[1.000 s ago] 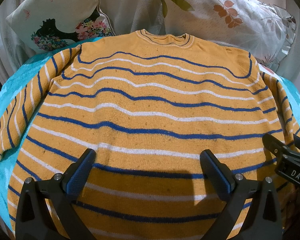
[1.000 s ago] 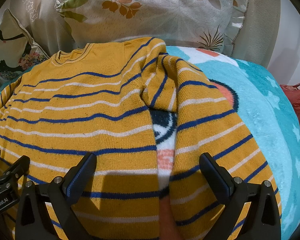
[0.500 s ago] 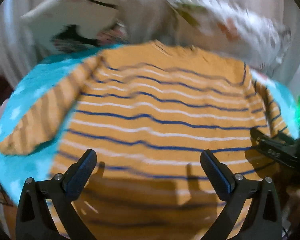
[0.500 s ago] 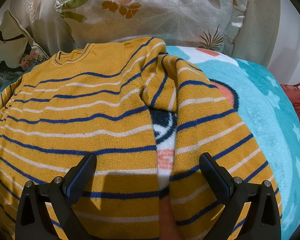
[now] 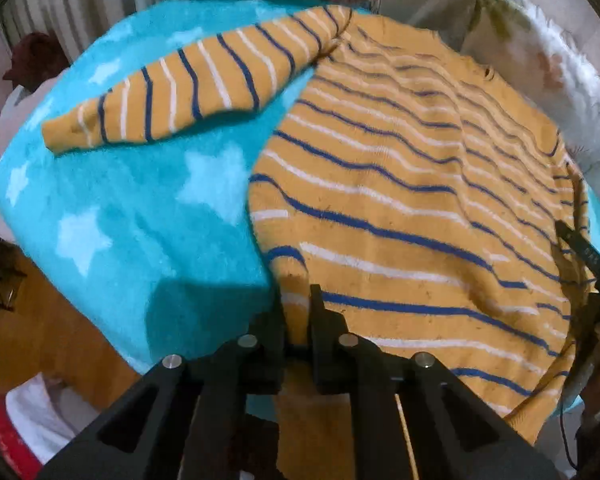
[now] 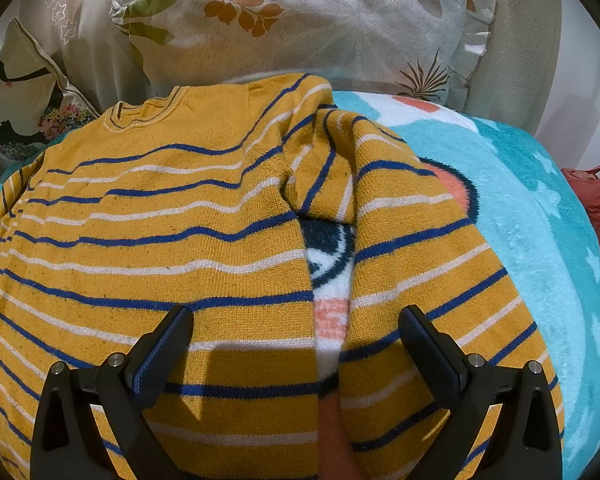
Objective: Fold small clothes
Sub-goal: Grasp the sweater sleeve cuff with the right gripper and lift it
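Observation:
A mustard-yellow sweater (image 5: 420, 208) with blue and white stripes lies flat on a turquoise star blanket (image 5: 140, 208). Its left sleeve (image 5: 188, 88) stretches out to the far left. My left gripper (image 5: 296, 308) is shut on the sweater's lower left hem corner. The right gripper shows at the far right edge of the left wrist view (image 5: 588, 256). In the right wrist view the sweater (image 6: 160, 240) fills the left, its right sleeve (image 6: 412, 264) lies alongside the body. My right gripper (image 6: 296, 340) is open and empty above the gap between body and sleeve.
Floral pillows (image 6: 300, 20) lean at the head of the bed behind the collar. A red bag (image 6: 596, 196) sits beyond the bed's right edge. The bed's left edge drops to a wooden floor (image 5: 52, 340) with white and red items.
My left gripper swung left to the sweater's lower left corner and closed on the hem. The right gripper has stayed open in place.

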The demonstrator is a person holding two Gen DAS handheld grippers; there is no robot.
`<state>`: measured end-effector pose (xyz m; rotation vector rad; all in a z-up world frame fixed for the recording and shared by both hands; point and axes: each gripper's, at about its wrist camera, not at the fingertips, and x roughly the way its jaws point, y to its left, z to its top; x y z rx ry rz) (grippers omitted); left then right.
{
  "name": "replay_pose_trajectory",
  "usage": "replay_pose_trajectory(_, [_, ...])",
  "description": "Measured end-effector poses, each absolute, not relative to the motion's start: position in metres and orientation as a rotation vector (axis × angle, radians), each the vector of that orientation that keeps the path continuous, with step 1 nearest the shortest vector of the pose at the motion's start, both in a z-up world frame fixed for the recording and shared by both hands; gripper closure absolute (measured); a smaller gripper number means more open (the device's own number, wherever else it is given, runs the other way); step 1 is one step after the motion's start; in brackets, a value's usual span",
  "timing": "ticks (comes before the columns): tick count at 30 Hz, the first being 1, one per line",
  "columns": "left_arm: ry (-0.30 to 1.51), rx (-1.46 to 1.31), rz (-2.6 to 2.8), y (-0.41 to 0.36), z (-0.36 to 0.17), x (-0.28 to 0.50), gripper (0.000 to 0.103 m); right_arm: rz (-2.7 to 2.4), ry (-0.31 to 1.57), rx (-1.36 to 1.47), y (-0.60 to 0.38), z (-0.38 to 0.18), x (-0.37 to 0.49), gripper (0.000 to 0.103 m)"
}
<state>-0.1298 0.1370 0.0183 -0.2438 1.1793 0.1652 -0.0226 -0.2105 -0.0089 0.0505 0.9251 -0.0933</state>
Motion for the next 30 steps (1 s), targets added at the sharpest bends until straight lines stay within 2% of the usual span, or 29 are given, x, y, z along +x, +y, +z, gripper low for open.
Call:
replay_pose_trajectory(7, [1.152,-0.269,0.249,0.152,0.043,-0.145,0.092,-0.077,0.944,0.037,-0.205,-0.005,-0.019,0.000])
replay_pose_trajectory(8, [1.144,-0.270,0.248,0.153,0.049,-0.143,0.092,-0.056,0.977,0.032,-0.205,0.001,-0.017,0.004])
replay_pose_trajectory(9, [1.127,-0.273,0.246,0.158,0.055,-0.147,0.092,-0.045,0.987,0.045,-0.208,0.006,-0.016,0.018])
replay_pose_trajectory(10, [1.090,-0.276,0.242,0.162,0.069,-0.156,0.089,-0.025,0.971,0.096,-0.216,0.016,-0.025,0.021])
replay_pose_trajectory(12, [1.046,-0.279,0.230,0.164,0.084,-0.160,0.075,0.001,0.919,0.215,-0.244,0.043,-0.047,0.020])
replay_pose_trajectory(13, [1.022,-0.287,0.224,0.164,0.091,-0.158,0.062,-0.003,0.895,0.250,-0.259,0.053,-0.058,0.019])
replay_pose_trajectory(14, [0.998,-0.298,0.218,0.165,0.098,-0.157,0.057,-0.033,0.881,0.260,-0.277,0.062,-0.071,0.018])
replay_pose_trajectory(20, [0.980,-0.298,0.101,0.132,0.110,-0.139,0.055,-0.197,0.970,0.278,-0.350,0.048,-0.133,0.016])
replay_pose_trajectory(25, [1.012,-0.271,0.019,0.102,0.103,-0.129,0.055,-0.167,1.000,0.334,-0.348,0.016,-0.161,0.017])
replay_pose_trajectory(26, [1.021,-0.268,0.003,0.096,0.101,-0.126,0.055,-0.159,0.982,0.338,-0.348,0.008,-0.163,0.028])
replay_pose_trajectory(27, [1.026,-0.266,-0.011,0.091,0.101,-0.123,0.055,-0.156,1.012,0.339,-0.344,0.006,-0.157,0.066])
replay_pose_trajectory(28, [1.026,-0.264,-0.022,0.087,0.102,-0.123,0.055,-0.144,1.031,0.362,-0.343,0.003,-0.153,0.083])
replay_pose_trajectory(29, [1.024,-0.260,-0.028,0.084,0.103,-0.122,0.055,-0.129,1.050,0.398,-0.344,0.006,-0.154,0.092])
replay_pose_trajectory(30, [1.018,-0.254,-0.033,0.081,0.105,-0.121,0.055,-0.112,1.034,0.447,-0.351,0.008,-0.155,0.093])
